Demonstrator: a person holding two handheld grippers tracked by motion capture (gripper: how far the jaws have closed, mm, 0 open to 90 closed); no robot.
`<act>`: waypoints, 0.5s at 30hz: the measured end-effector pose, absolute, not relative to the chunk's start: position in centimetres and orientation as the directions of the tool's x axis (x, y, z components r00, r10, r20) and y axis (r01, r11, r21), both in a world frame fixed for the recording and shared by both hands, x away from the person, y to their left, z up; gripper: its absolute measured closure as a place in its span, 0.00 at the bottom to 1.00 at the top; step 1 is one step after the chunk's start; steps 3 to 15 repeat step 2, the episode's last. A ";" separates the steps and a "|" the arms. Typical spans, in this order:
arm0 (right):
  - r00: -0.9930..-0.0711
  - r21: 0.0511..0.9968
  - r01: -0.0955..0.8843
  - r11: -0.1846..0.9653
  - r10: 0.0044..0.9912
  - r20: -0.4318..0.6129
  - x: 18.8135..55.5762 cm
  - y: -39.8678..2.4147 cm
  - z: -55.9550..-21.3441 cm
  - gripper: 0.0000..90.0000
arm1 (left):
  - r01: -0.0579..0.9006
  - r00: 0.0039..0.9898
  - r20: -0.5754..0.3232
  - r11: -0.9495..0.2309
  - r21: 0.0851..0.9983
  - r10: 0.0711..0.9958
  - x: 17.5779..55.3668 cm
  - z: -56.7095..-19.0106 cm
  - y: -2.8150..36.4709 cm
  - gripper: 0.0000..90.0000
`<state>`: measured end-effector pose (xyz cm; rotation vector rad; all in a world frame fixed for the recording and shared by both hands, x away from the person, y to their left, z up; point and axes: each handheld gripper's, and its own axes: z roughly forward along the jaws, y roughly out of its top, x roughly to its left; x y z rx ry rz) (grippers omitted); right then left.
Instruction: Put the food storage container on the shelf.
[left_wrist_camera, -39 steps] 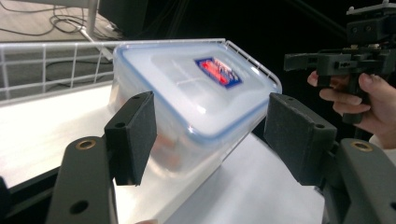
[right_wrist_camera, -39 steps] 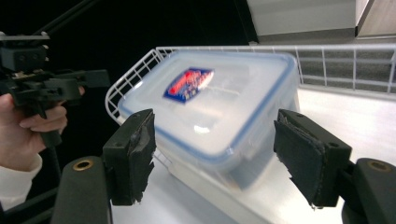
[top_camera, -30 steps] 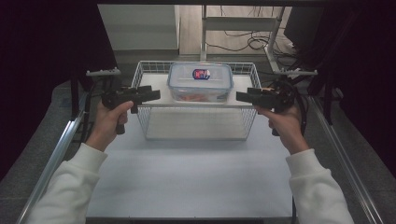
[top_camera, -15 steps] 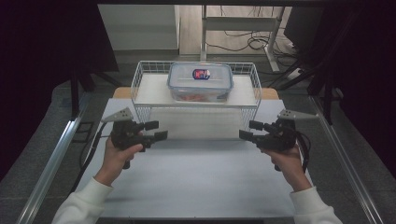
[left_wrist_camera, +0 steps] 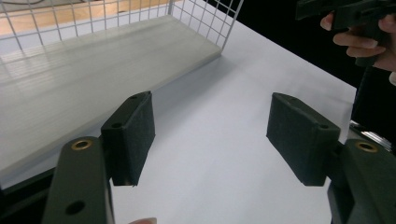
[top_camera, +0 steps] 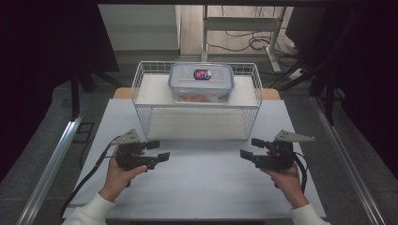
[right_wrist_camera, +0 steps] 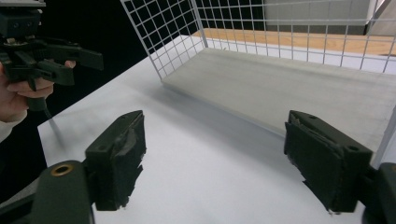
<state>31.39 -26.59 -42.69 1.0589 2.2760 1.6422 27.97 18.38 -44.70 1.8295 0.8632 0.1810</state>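
Note:
A clear plastic container with a blue-rimmed lid and a small label stands on the top shelf of a white wire rack at the back of the table. Something red shows through its wall. My left gripper is held over the white table in front of the rack's left end, jaws open and pointing right. My right gripper mirrors it on the right, open, pointing left. In the left gripper view the gripper holds nothing; likewise in the right gripper view the gripper.
The rack's lower shelf lies bare just beyond both grippers. Its wire side wall stands close to the right gripper's view. Metal rails run along the table's sides. Cables and a desk frame lie on the floor behind.
Both grippers have drawn back from beside the rack's ends toward the person, and now sit lower over the front of the table. Both stayed open.

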 end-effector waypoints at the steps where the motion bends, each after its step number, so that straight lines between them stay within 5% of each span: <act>1: -0.740 0.877 0.455 0.154 0.613 0.276 31.4 -26.6 -42.7 0.22 | 0.469 0.725 -0.257 -0.186 0.863 0.639 27.9 -44.7 18.5 0.34; 15: -0.736 0.878 0.454 0.152 0.619 0.274 31.4 -26.7 -42.7 0.21 | 0.469 0.726 -0.256 -0.187 0.863 0.639 27.9 -44.8 18.5 0.34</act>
